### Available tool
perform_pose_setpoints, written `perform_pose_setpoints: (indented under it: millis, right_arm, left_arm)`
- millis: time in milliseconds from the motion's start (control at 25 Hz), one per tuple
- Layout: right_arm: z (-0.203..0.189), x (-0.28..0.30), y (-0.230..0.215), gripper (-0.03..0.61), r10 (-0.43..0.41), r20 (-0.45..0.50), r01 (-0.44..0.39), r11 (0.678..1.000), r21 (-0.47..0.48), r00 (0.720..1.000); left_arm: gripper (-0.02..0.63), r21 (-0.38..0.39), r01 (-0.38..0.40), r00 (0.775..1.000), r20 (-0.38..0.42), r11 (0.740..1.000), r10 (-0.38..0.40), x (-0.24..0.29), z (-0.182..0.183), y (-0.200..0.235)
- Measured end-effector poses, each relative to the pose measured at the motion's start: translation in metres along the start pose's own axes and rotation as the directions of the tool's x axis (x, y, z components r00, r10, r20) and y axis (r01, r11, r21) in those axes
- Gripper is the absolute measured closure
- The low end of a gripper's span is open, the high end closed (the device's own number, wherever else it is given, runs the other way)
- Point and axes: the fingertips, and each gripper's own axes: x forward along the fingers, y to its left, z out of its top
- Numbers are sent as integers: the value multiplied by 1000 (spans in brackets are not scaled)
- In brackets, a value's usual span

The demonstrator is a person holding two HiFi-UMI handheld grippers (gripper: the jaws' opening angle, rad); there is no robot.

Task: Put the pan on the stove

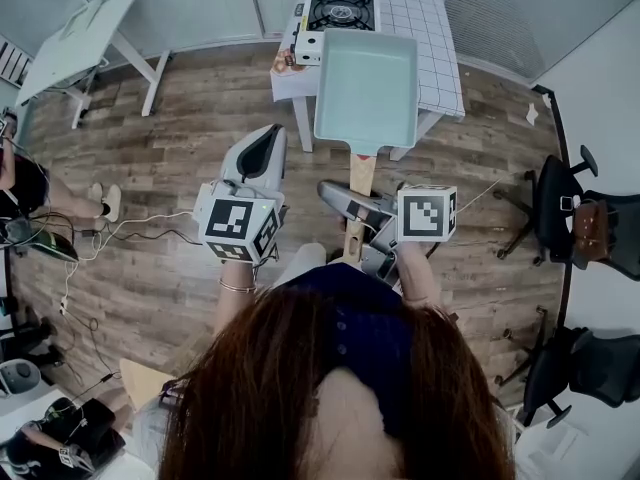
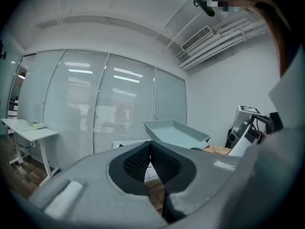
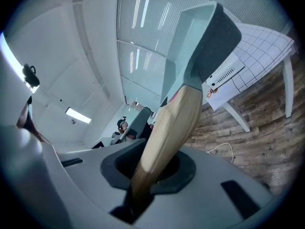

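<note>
Pale teal rectangular pan (image 1: pixel 366 88) w/ a light wooden handle (image 1: pixel 357 193) is up in the air in front of the person. Seen from above it overlaps the near edge of the white grid-topped table (image 1: pixel 435 38), just short of the black portable gas stove (image 1: pixel 340 11), so not on the burner yet. Right gripper (image 1: pixel 352 213) is clamped on the wooden handle near its free end. Left gripper (image 1: pixel 262 146) has its jaws pressed together w/ nothing between them and hangs beside the pan, apart from it. Handling, as a guess: rigid metal body, prob. light-ish, but the long handle puts all the weight out front, so the pan will want to droop or roll about the handle axis. The wood is smooth and rounded and could twist in the pads. A hold nearer the pan body would cut the leverage; the left gripper could steady the rim if needed. It shouldn't break, but a hard landing could knock the stove grate. Views: the head view alone gives the layout, i.e. stove, table and both grippers together. The right gripper view shows the handle (image 3: pixel 167 137) seated between the pads plus the pan's dark underside, which the head view hides. The left gripper view shows the pan (image 2: pixel 176 131) side-on w/ its sloped walls and confirms that tool is empty.
</note>
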Motion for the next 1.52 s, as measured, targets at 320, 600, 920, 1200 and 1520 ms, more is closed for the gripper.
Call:
perform_pose_setpoints:
  millis: [320, 600, 920, 1200, 1520]
  right_arm:
    - [-5, 10, 5, 520, -2, 16, 2, 1000, -25, 1000]
    - [-18, 26, 6, 518, -18, 22, 18, 1000, 1, 1000]
    - [-13, 41, 5, 518, -26, 28, 27, 999, -17, 999]
    - [-1, 49, -4, 517, -38, 35, 39, 999, -18, 999]
    - [14, 53, -14, 518, -27, 28, 27, 1000, 1, 999]
  left_arm:
    - [603, -3, 22, 1000, 3, 1000, -22, -10, -5, 3]
    - [603, -6, 42, 999, 2, 999, -42, -25, -10, 14]
    - [603, -15, 53, 999, 3, 998, -53, -22, -14, 27]
    - [603, -11, 64, 998, 6, 998, -64, -8, -13, 36]
    - [604, -6, 68, 998, 6, 998, -68, 13, -11, 42]
